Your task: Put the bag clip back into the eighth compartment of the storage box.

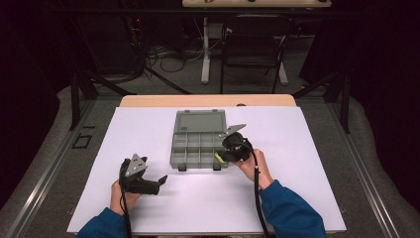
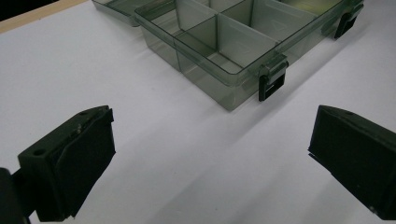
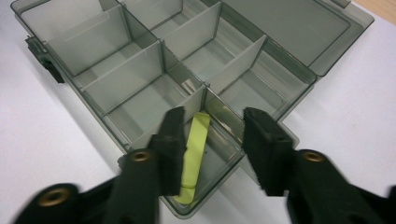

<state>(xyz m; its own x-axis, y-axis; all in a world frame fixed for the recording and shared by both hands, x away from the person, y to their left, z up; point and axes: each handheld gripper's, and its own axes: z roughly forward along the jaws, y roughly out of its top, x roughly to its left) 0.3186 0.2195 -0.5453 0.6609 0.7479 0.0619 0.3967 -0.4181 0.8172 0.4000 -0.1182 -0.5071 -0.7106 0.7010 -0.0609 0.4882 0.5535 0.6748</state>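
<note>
Between the right gripper's (image 3: 212, 154) matt black jaws, a yellow-green strip (image 3: 195, 149) looks papery and dull inside the glossy, smoky translucent plastic organiser box (image 3: 140, 70); smooth matt white table covering (image 2: 93, 70) beneath.

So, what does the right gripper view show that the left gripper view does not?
Right gripper view: a yellow-green strip lying in the box's near corner compartment, between the right gripper's parted jaws, which do not press on it; also the open lid. Left gripper view: a black latch on the box's front wall, and the left gripper open above the bare white table. Both: the grey clear box with empty compartments, on that table.
</note>
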